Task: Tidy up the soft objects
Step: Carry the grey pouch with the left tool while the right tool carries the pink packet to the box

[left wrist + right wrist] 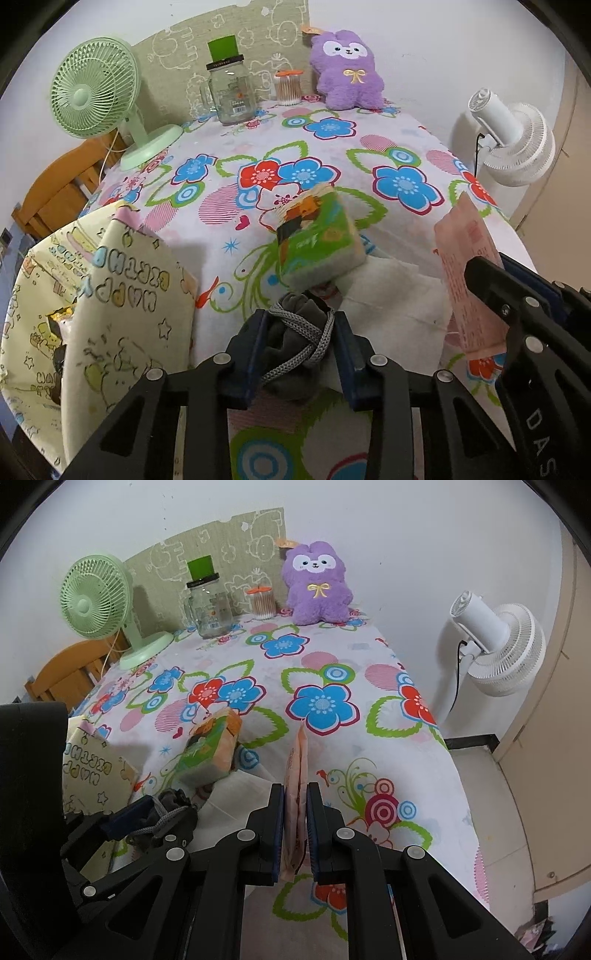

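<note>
A: What takes up the most room?

B: The table under its flowered tablecloth (321,705). At the far edge stand a green desk fan (92,92), a purple plush toy (347,70), a glass jar (231,94) with a green lid and a small tub of cotton swabs (288,88). A white fan (495,646) stands on the floor to the right of the table.

A: And nearer the cameras?

B: At the left edge, a pale yellow gift bag (122,295) printed with birthday lettering, standing open. Just right of it, a green tissue pack (317,240) tilted up on one edge, beside a white sheet (391,295) that may be tissue or cloth; I can't tell.

A: The grippers?

B: The left gripper (299,354) has its fingers closed against a grey drawstring pouch (295,343), held just beside the bag. The right gripper (295,830) is pinched tight on a flat pink packet (295,775), held upright and edge-on above the table.
</note>
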{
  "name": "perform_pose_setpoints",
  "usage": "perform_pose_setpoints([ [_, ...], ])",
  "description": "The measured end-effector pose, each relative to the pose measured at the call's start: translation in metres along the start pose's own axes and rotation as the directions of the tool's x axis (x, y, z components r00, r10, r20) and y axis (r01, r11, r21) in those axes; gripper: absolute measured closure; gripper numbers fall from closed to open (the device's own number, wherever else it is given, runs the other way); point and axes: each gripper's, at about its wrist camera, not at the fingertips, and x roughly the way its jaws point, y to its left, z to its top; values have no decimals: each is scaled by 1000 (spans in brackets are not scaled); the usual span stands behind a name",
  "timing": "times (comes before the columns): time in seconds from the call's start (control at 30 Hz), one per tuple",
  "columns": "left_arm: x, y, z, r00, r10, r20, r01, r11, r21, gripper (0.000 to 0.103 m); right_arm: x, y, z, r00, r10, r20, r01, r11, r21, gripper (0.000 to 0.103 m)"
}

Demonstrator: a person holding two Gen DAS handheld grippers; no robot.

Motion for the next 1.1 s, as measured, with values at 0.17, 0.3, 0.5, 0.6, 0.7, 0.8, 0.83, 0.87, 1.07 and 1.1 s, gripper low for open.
perform_pose_setpoints([
  [0.17, -14, 0, -3, 999, 5, 31, -5, 1000, 1, 69, -13, 1, -3, 1000, 2, 22, -2, 1000, 3, 89],
  [0.3, -24, 3, -4, 999, -3, 45, 4, 1000, -3, 69, -24, 3, -3, 999, 3, 42, -3, 1000, 3, 89],
  [0.5, -44, 7, -4, 995, 6, 98, -6, 1000, -3, 69, -41, 8, -2, 997, 13, 73, -13, 1000, 2, 89],
  [0.6, -53, 9, -5, 992, 11, 126, -11, 1000, 0, 69, -50, 11, -1, 996, 15, 90, -16, 1000, 0, 89],
  [0.7, -60, 10, -5, 990, 8, 139, -8, 1000, 0, 69, -57, 12, -1, 995, 19, 102, -20, 1000, 1, 89],
  [0.8, -67, 11, -5, 988, 8, 154, -9, 1000, 1, 68, -64, 14, 0, 993, 23, 113, -23, 1000, 4, 89],
  [0.83, -70, 12, -5, 987, 9, 161, -10, 1000, 2, 68, -67, 15, 0, 993, 22, 118, -23, 1000, 3, 89],
  [0.87, -72, 12, -5, 986, 10, 167, -11, 1000, 3, 68, -68, 15, 0, 992, 23, 121, -23, 1000, 3, 89],
  [1.07, -85, 16, -4, 982, 8, 190, -9, 1000, 6, 68, -81, 20, 3, 989, 26, 144, -26, 1000, -5, 89],
  [1.1, -88, 16, -4, 981, 7, 192, -8, 1000, 8, 68, -84, 22, 3, 988, 27, 149, -26, 1000, -8, 89],
])
